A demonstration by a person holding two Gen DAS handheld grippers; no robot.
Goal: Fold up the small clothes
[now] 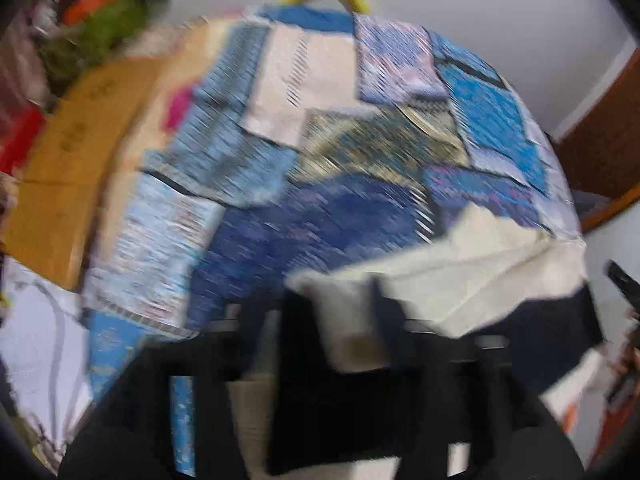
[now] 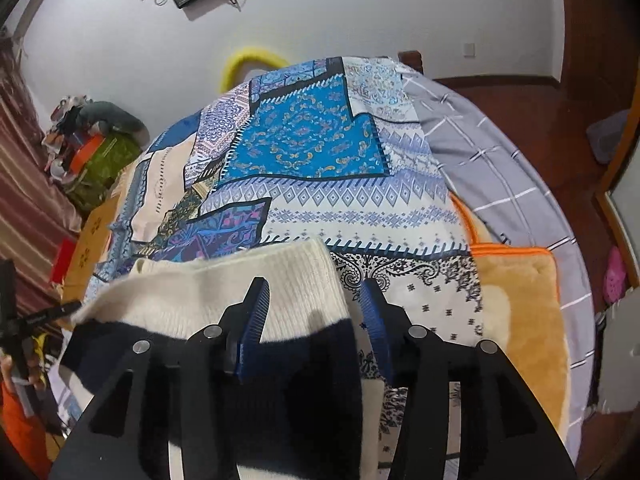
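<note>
A knitted garment, cream above and navy below [image 2: 200, 288], lies flat on the patchwork bedcover [image 2: 320, 148]. My right gripper [image 2: 314, 288] is open, its blue-padded fingers standing apart over the garment's right edge without pressing it. The left wrist view is badly blurred. There the garment's cream part [image 1: 480, 264] spreads to the right, and a cream fold sits between the dark fingers of my left gripper [image 1: 340, 312], whose jaws stand well apart. Part of the left gripper's black body [image 2: 40, 316] and a hand show at the left edge of the right wrist view.
A grey checked sheet [image 2: 480, 148] and a tan plush blanket with orange trim [image 2: 520, 320] lie at the bed's right side. A cardboard box [image 1: 68, 168] and a pile of bags [image 2: 108, 156] stand left of the bed. A yellow hoop [image 2: 248, 60] leans on the far wall.
</note>
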